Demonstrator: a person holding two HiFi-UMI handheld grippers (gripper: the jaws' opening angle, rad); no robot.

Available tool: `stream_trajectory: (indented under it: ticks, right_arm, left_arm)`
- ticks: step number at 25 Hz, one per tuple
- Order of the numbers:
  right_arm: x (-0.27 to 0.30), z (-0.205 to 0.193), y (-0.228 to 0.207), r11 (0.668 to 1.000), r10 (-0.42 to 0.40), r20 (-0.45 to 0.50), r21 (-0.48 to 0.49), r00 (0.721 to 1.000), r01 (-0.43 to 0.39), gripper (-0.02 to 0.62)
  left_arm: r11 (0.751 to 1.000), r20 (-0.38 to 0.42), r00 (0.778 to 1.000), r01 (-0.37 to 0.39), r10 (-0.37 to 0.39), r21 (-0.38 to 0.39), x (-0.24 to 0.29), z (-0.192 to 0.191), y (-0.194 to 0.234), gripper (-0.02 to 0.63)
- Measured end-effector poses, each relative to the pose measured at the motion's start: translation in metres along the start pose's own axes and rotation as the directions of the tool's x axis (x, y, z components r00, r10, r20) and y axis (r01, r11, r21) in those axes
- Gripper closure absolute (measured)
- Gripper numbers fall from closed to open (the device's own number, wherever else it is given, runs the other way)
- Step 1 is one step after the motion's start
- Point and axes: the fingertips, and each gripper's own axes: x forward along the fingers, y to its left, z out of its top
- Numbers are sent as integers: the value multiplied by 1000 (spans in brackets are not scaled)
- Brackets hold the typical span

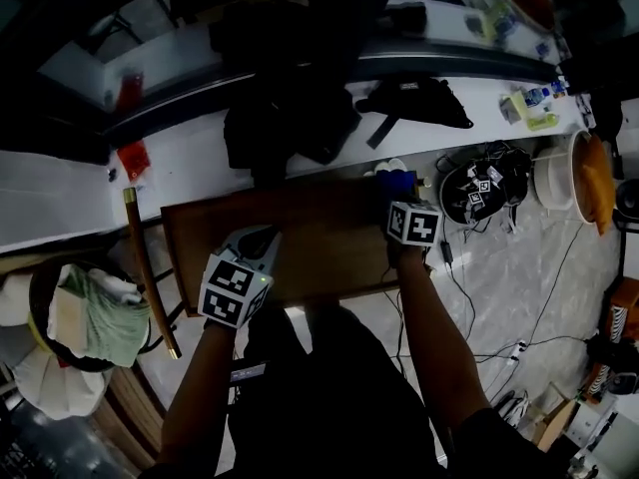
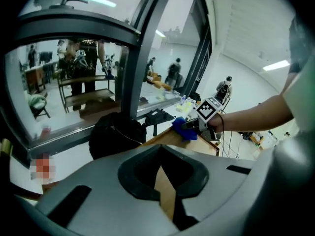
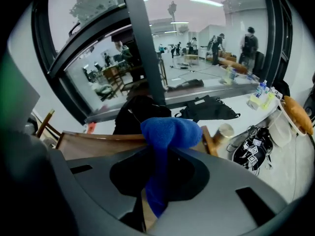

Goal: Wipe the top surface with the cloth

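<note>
Blue fleece cloth [image 3: 170, 132] pinched in right hand-held gripper [image 3: 156, 181], bunched over brown wooden worktop's [image 1: 319, 238] far right corner; barely glimpsed in head view. Left hand-held gripper [image 2: 165, 186] pressed together, empty.

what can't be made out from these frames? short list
- Whether the cloth touches the wooden top: in the head view the right tool's marker cube covers the contact; in the right gripper view the tool's body does.
- Dust or wiped patches on the top: head view too dark.
- Whether the left tool rests on the top: in the head view its marker cube covers the tips.
</note>
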Motion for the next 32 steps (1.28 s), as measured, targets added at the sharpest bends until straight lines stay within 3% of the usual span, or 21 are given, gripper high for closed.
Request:
stream_trajectory:
  ticks: [6,9,12,17,23,32]
  right_arm:
    - [-8,-22,164,974,224,11,-28,975,-224,526]
    - [-6,-38,267,931,351,-24,-99,936,-352,526]
    - [-3,-58,365,867,458,-76,-180,886,-464,526]
    - [10,-70,477,804,552,-105,-197,827,-561,526]
    - [33,-71,535,797,561,-112,-196,820,-572,526]
    - [60,-85,539,817,519,-152,-202,841,-540,526]
  left_arm:
    - [993,39,994,-104,106,-48,-84,-19,57,595]
    - [984,54,986,-154,159,-85,-129,-36,81,595]
    - [973,67,977,-194,204,-129,-172,-57,100,595]
    - [958,54,969,-231,243,-167,-224,-95,120,595]
    - [948,45,965,-244,258,-204,-249,-124,132,595]
    - [956,29,971,-230,239,-184,-247,-129,133,595]
